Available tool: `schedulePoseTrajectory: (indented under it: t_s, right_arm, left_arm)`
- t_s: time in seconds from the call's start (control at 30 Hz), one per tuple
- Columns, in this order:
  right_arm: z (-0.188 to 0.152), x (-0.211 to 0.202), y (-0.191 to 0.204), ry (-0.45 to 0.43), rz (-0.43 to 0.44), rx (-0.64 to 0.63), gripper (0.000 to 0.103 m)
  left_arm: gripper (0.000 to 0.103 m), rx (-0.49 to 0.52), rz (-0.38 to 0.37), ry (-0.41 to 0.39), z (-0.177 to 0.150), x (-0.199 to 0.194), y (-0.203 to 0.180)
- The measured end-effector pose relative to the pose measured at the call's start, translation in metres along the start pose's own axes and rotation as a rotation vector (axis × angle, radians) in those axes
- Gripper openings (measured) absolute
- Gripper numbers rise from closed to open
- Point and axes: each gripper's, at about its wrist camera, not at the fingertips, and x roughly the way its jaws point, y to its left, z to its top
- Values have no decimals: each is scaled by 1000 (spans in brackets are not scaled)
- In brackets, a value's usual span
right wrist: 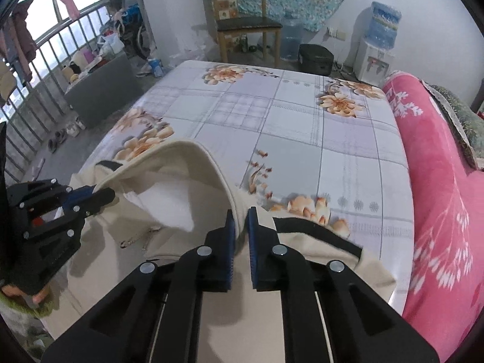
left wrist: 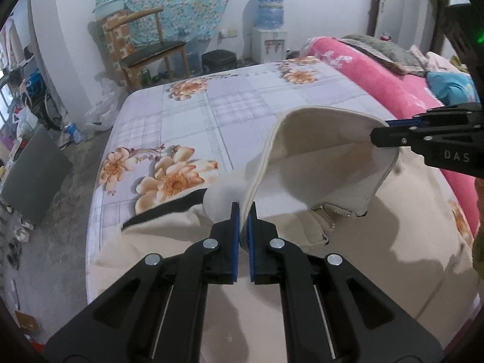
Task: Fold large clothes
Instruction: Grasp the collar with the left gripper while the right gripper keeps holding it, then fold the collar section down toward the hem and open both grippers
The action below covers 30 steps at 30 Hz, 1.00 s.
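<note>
Cream garment (left wrist: 317,163) on floral bed sheet (left wrist: 187,112), hem lifted, left gripper (left wrist: 243,211) clamping its fold, right gripper (right wrist: 241,217) pinching it at three o'clock

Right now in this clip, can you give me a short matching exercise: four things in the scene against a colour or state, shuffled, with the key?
Things
1. cream garment
2. blanket
3. wooden chair
4. left claw

Descriptions
A. pink, with a white plant print
B. stands on the floor beyond the bed
C. hem lifted off the bed, body lying flat
D. shut on a cream fabric edge

Pairs: 1-C, 2-A, 3-B, 4-D
</note>
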Motion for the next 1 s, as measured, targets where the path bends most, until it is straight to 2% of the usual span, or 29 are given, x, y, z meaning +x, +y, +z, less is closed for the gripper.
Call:
schedulePoseTrajectory:
  t_s: [0.13, 0.23, 0.37, 0.47, 0.53, 0.6, 0.7, 0.8, 0.9, 1.0]
  right_arm:
    - [-28, -11, 15, -35, -17, -75, 9]
    - [-47, -5, 20, -7, -40, -103, 9]
    - [-71, 3, 25, 18, -86, -162, 9]
    - [-84, 4, 31, 16, -103, -212, 9]
    - [-89, 6, 30, 17, -99, -219, 10]
    - [-92, 8, 27, 18, -87, -209, 10]
    - [-96, 8, 21, 32, -60, -187, 11]
    - [-100, -1, 11, 73, -11, -146, 16]
    - [-101, -25, -7, 96, 8, -73, 19]
    - [-90, -55, -21, 18, 76, 26, 19]
  left_arm:
    - [5, 7, -44, -1, -25, -13, -3]
    - [11, -6, -98, -1, -43, -22, -1]
    - [11, -58, -229, -26, -60, -44, 15]
    - [11, -115, -306, -101, -53, -64, 30]
    - [11, -172, -320, -137, -34, -66, 39]
    - [11, -216, -329, -139, -15, -55, 40]
    - [11, -225, -311, -31, 4, -8, 31]
    - [11, -184, -306, 125, -10, 40, 16]
    - [11, -147, -299, 126, -30, 37, 11]
    - [11, -138, -297, 146, -41, 30, 9]
